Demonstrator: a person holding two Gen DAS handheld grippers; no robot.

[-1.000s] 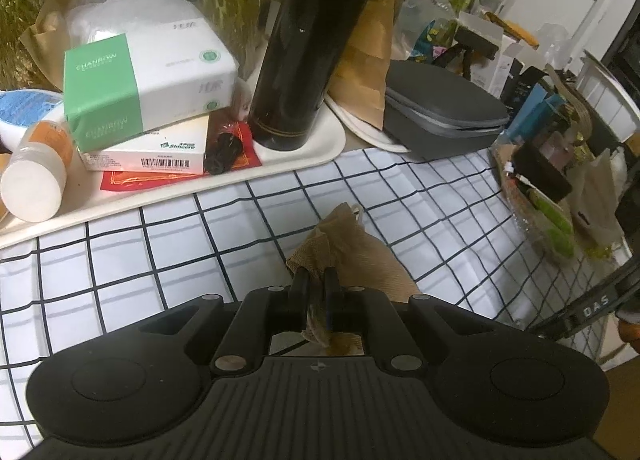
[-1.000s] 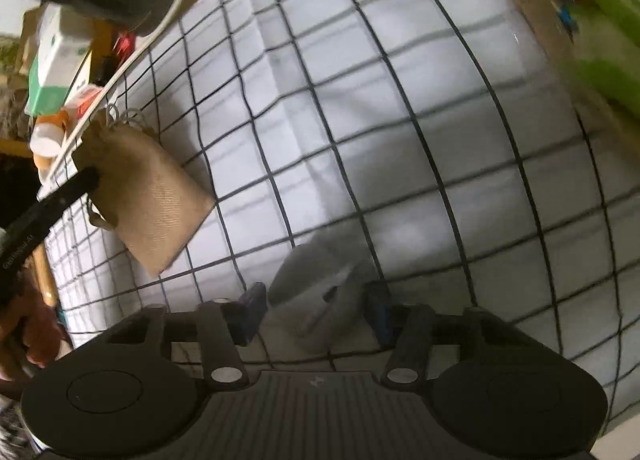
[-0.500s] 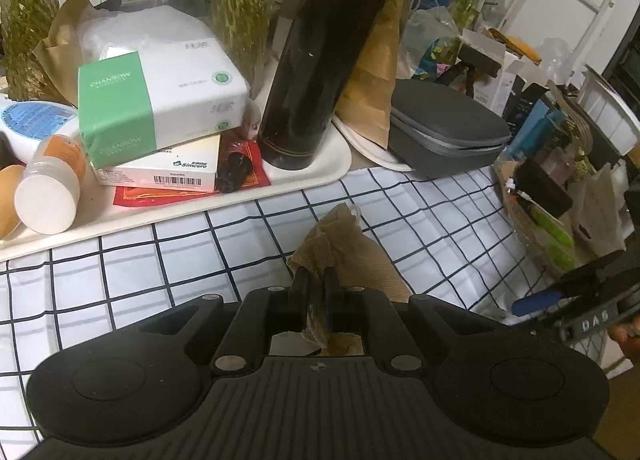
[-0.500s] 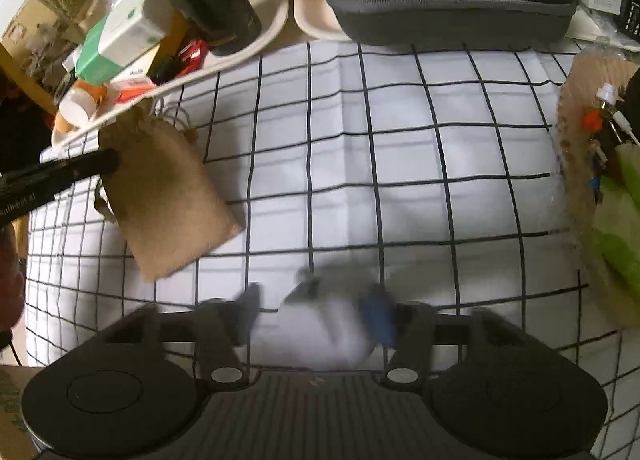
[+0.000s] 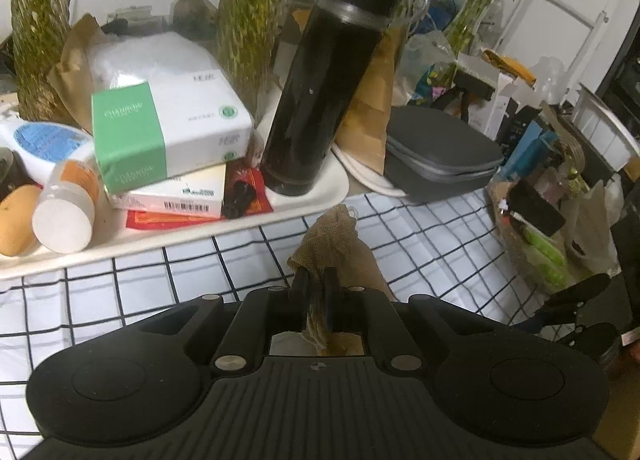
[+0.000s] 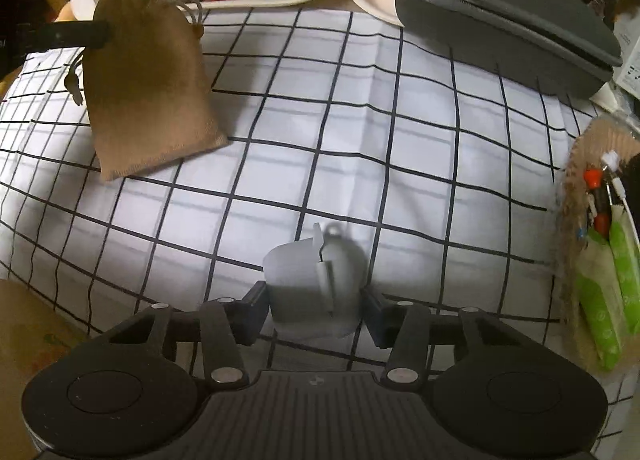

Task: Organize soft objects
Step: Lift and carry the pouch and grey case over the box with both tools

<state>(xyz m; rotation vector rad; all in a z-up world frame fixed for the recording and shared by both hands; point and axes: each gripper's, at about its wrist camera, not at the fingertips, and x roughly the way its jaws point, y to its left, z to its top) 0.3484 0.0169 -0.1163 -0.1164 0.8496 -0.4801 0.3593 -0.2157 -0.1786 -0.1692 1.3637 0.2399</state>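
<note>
A brown burlap drawstring pouch [image 5: 340, 244] lies on the checked cloth, and my left gripper [image 5: 316, 280] is shut on its near edge. The right wrist view shows the same pouch [image 6: 148, 79] at the upper left, with a black finger of the left gripper [image 6: 72, 33] on its top corner. A soft, translucent grey silicone case [image 6: 308, 280] sits between the fingers of my right gripper [image 6: 314, 300]. Those jaws are closing, and both pads touch the case's sides just above the cloth. My right gripper [image 5: 576, 300] also shows at the right edge of the left wrist view.
A white tray [image 5: 320, 195] behind the pouch holds a black flask [image 5: 320, 99], stacked boxes and bottles. A grey zip case [image 6: 500, 7] lies at the far right. A woven basket [image 6: 576, 187] of small items stands at the cloth's right edge. Checked cloth [image 6: 360, 119] covers the table.
The right wrist has rolled and shifted, so the pouch now appears upright at the upper left. The grey case stayed between its fingers. The left gripper kept its hold on the pouch.
</note>
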